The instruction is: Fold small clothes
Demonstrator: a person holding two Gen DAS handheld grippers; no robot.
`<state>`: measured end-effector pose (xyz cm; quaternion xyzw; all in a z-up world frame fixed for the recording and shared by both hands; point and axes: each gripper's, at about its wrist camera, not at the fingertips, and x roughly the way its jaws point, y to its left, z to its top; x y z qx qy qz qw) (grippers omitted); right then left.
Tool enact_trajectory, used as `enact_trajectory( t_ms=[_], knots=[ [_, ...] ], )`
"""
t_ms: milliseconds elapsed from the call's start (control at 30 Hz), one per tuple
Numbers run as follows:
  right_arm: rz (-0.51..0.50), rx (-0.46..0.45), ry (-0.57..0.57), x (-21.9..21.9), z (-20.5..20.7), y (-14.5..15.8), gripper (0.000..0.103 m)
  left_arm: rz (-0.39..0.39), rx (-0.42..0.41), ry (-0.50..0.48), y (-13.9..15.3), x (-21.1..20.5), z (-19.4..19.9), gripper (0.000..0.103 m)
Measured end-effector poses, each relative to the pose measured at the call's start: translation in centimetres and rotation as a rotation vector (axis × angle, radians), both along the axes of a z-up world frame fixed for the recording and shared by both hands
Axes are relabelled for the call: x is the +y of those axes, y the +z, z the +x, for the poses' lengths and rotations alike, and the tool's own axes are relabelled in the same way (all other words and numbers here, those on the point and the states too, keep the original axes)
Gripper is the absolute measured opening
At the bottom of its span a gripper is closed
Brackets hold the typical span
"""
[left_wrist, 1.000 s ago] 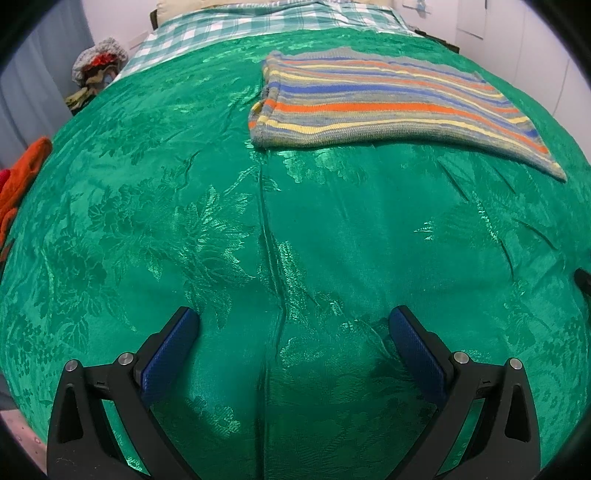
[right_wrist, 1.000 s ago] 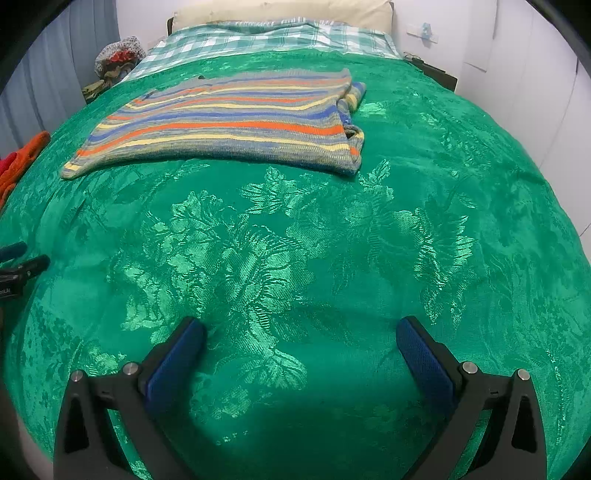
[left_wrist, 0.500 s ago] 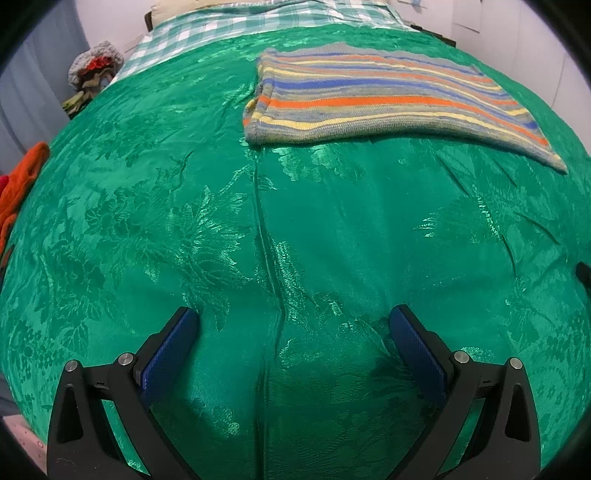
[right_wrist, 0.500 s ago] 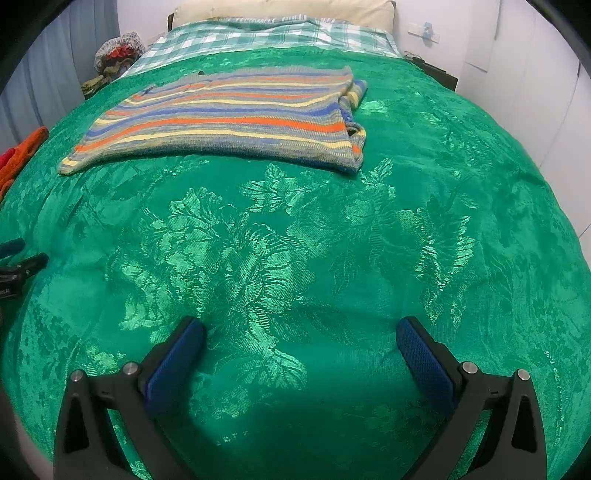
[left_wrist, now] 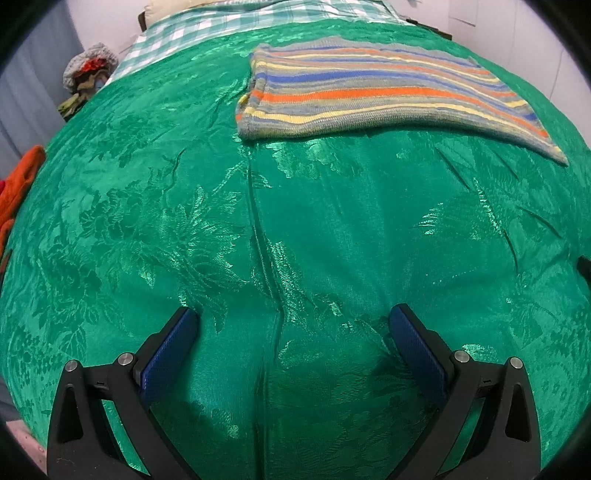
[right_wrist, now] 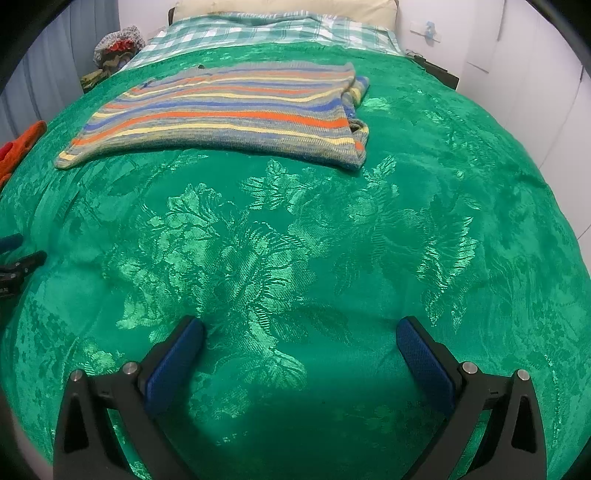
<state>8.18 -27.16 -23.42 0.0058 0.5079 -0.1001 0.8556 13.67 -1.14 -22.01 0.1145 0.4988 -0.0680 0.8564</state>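
1. Your left gripper hangs over the green bedspread, fingers spread wide and released, nothing between them.
2. Your right gripper is the same: blue-padded fingers splayed apart, empty, above the bedspread.
3. A long crease in the bedspread runs from between the left fingers toward the sweater's near corner.
4. The striped sweater lies flat on the bedspread, well beyond both grippers, nearer the head of the bed. In the right view the sweater has a folded sleeve bunched at its right edge.
5. Past the sweater: a green checked sheet, then a cream pillow against the wall.
6. Left of the sweater, off the bed's edge: orange cloth and a heap of clothes.
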Motion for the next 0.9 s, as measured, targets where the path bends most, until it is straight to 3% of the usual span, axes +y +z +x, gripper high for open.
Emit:
enact_trajectory(
  t_ms=[700,867,900],
  knots=[
    [-0.011,0.009,0.001,0.1,0.2,-0.2,0.103,-0.011,-0.012,0.0,0.1,0.1,0.2,0.102],
    [0.044,0.042,0.01,-0.6,0.6,0.9,0.103,-0.018,-0.015,-0.025,3.1,0.2,-0.9,0.101],
    [0.091,0.072,0.022,-1.4,1.1,1.5,0.102,-0.021,-0.066,-0.06,4.7,-0.5,-1.4,0.101]
  ],
)
